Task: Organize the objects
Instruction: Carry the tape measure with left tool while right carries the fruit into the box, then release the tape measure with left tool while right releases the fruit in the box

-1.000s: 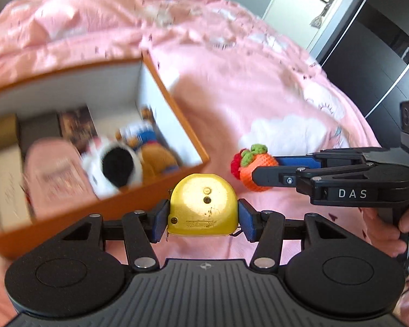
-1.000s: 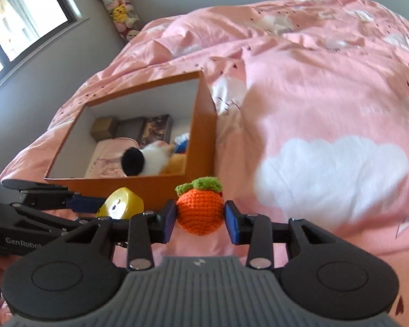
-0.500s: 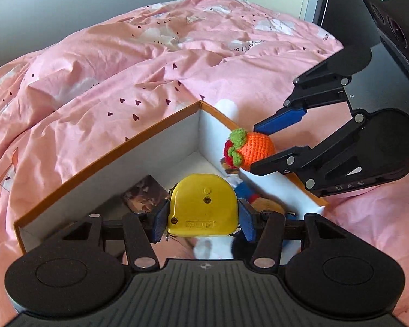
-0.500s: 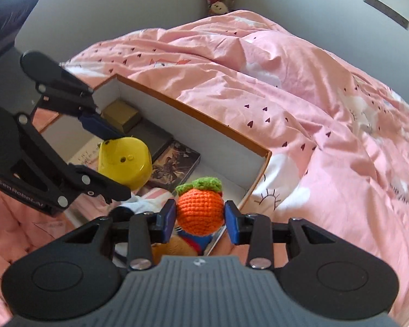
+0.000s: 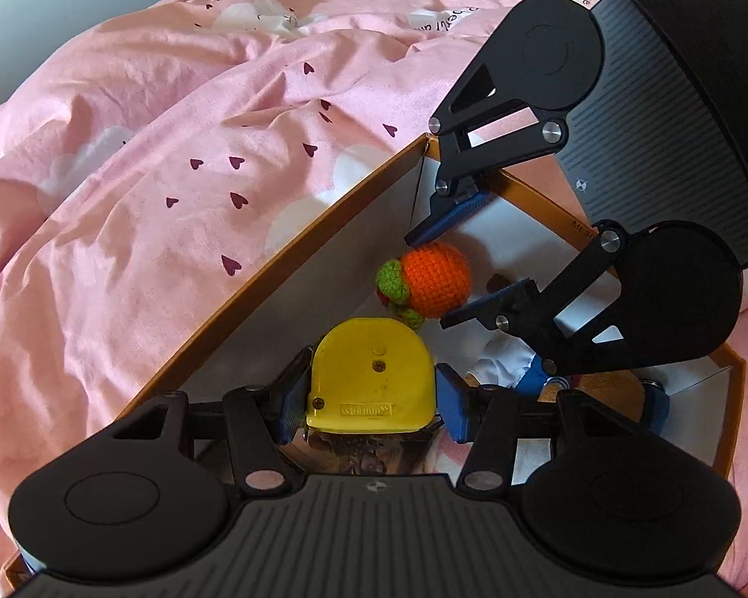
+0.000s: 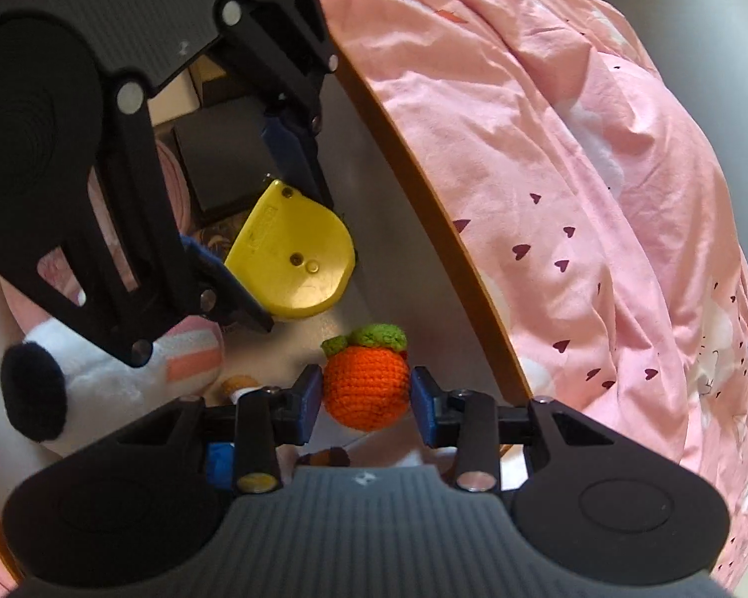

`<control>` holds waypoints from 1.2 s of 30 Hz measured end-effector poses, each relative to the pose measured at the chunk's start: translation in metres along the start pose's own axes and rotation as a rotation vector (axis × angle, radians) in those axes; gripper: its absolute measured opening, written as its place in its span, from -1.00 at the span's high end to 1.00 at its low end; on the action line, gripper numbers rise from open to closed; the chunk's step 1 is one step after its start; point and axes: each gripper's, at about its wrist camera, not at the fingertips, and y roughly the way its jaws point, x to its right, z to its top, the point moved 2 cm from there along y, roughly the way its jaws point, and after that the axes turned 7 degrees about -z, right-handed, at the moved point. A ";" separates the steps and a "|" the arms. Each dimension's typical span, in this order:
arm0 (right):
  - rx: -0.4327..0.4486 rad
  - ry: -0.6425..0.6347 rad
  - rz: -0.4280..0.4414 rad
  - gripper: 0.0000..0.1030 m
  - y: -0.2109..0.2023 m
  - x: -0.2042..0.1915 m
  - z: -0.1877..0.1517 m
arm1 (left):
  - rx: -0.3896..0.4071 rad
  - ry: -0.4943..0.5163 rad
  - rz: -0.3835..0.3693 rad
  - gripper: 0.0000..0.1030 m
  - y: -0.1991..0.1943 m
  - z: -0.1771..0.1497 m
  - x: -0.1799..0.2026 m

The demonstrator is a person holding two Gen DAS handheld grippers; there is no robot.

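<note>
Both loads now over the orange box (image 5: 294,259), off the bed: left gripper (image 5: 371,391) clenched on yellow tape measure (image 5: 371,381), right gripper (image 6: 366,398) on crocheted orange (image 6: 366,386). Release next.

both tools (image 5: 371,391) now over box (image 5: 284,269) (rolled)

The right claw (image 6: 366,398) grips a crocheted orange fruit (image 6: 365,382) with a green top between its blue pads, above the open orange-edged box (image 6: 424,209). Up and to the left, the left claw (image 6: 254,229) clamps a yellow tape measure (image 6: 294,254) over the same box. Inside lie a white plush toy (image 6: 99,378) with a black ear and a dark case (image 6: 224,154). A pink bedcover (image 6: 598,174) with small hearts surrounds the box.
</note>
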 end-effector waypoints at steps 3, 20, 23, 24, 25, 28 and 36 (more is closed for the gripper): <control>-0.036 -0.087 -0.019 0.21 0.012 -0.005 0.000 | -0.012 0.024 -0.017 -0.18 0.006 0.001 -0.001; 0.014 -0.134 -0.049 -0.04 -0.014 0.003 -0.016 | -0.156 0.069 -0.062 -0.19 0.038 0.012 0.012; 0.041 -0.094 -0.049 -0.04 -0.027 0.009 -0.018 | -0.173 0.061 -0.061 -0.19 0.042 0.015 0.015; 0.048 -0.078 -0.047 -0.04 -0.030 0.010 -0.019 | -0.178 0.052 -0.058 -0.19 0.043 0.016 0.016; 0.054 -0.063 -0.042 -0.04 -0.033 0.012 -0.020 | -0.187 0.047 -0.053 -0.19 0.044 0.016 0.017; 0.061 -0.036 -0.030 -0.04 -0.039 0.012 -0.023 | -0.193 0.053 -0.043 -0.19 0.044 0.015 0.019; 0.067 -0.031 -0.033 -0.04 -0.051 0.009 -0.027 | -0.174 0.046 -0.014 -0.38 0.028 0.008 0.024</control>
